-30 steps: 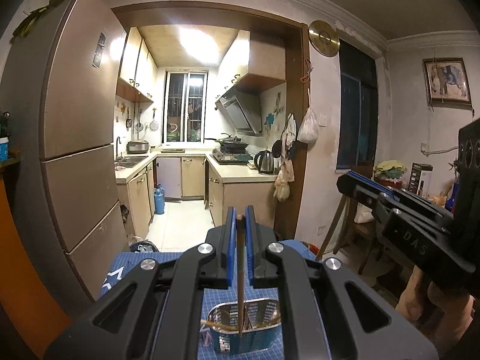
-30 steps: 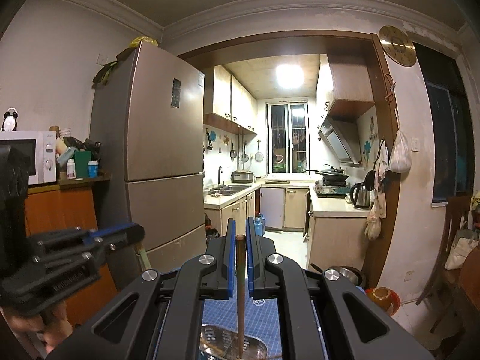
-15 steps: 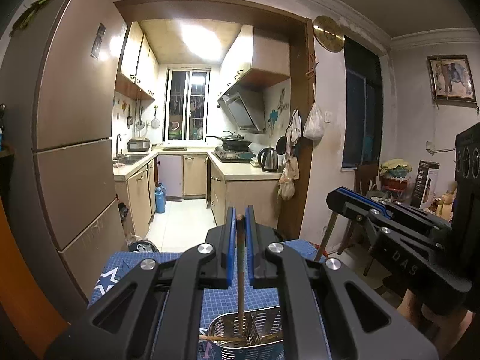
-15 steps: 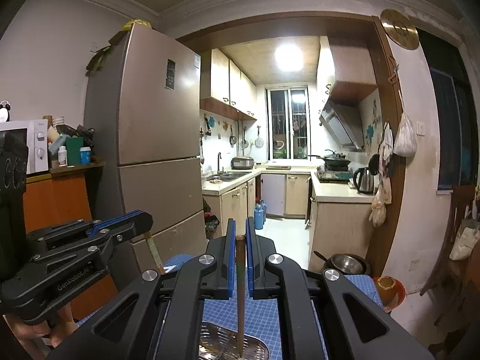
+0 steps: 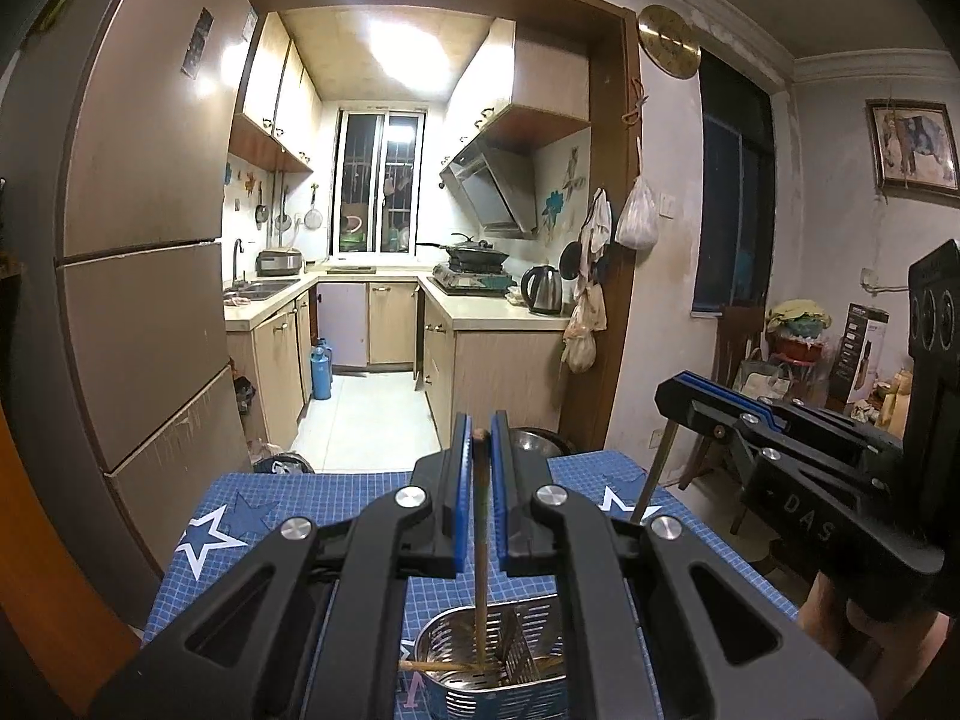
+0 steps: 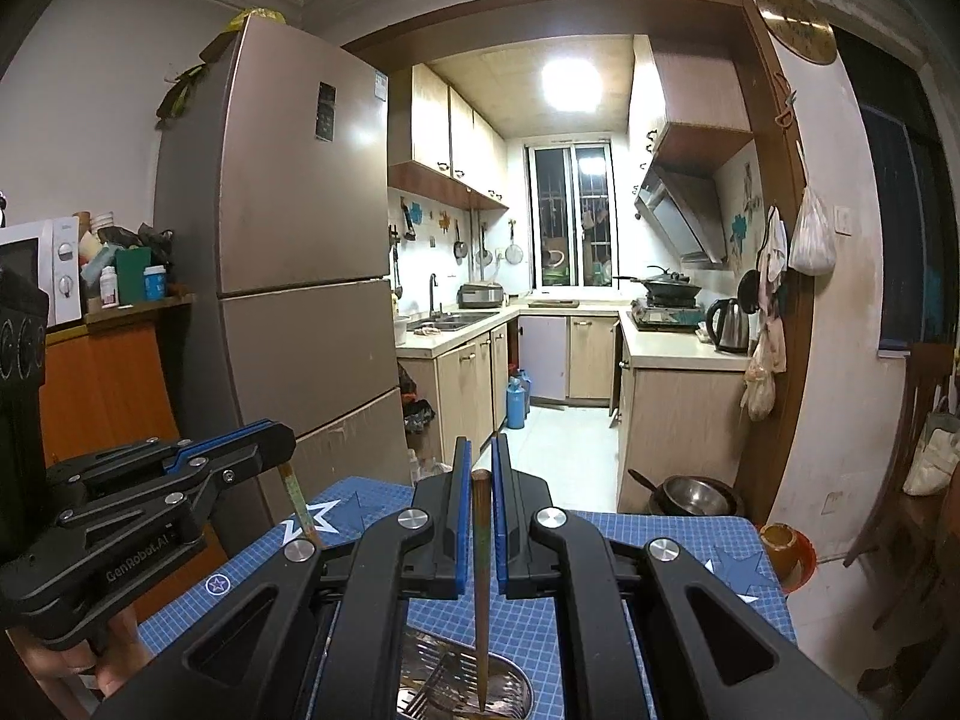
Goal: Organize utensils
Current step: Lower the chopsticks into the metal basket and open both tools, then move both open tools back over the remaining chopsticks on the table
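blue mat [image 5: 336,498]; only left view shows divided caddy [image 5: 516,648].

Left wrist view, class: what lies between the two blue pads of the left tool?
A wooden chopstick stands pinched between the left tool's pads, its tip dipping into the metal utensil basket, in the left wrist view.

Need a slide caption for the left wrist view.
Left gripper holds a chopstick upright over the metal caddy; right gripper holds another.
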### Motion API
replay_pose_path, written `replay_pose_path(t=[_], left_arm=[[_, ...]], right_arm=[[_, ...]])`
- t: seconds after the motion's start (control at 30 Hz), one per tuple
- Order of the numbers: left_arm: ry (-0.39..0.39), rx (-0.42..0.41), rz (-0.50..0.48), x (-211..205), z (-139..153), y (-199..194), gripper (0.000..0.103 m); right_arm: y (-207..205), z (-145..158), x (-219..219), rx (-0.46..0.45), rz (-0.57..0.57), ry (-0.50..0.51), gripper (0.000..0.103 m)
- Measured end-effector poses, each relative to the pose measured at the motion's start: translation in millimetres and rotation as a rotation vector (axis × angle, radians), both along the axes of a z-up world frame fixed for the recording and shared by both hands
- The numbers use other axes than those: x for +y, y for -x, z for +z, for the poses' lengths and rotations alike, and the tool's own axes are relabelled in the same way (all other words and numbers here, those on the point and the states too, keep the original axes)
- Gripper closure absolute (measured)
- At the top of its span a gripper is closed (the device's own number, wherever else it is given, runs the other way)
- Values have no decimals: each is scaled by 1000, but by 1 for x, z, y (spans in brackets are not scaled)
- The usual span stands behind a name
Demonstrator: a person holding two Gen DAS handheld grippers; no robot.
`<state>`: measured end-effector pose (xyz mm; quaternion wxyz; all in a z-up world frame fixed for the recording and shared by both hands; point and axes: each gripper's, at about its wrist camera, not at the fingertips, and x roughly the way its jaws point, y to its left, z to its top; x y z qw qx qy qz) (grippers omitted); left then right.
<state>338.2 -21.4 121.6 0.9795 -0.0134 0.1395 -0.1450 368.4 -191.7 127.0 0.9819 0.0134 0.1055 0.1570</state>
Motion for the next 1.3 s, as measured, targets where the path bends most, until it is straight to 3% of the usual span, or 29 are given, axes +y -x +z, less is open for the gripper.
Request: replay_pose_path(t=[0.23,0.3,0.37,0.53,0.7,0.87,1.03,1.17,1.3], left_arm=[[-8,14,-1,0,-5,-2,97],[-9,17,3,0,-5,-1,89],[-9,6,18,0,-3,0,59],[-11,-2,31,1,-1,7,55],[-18,-44,39,9,12,40,52],[-43,-120,27,28,14,116,41],[-84,-104,36,56,-30,180,37],[-116,-8,72,76,-88,209,37],[-82,115,96,98,-140,219,37]], right_arm=[[-3,-6,2,15,8,6,95],[-3,-7,2,18,10,3,95],[-2,-7,0,17,7,3,92],[15,-1,-5,-15,-1,1,86],[69,16,-11,-86,11,9,78],[160,11,-19,-158,42,14,69],[256,-58,-15,-117,92,10,68],[300,-141,-1,31,91,29,69],[323,-212,20,196,95,35,69]])
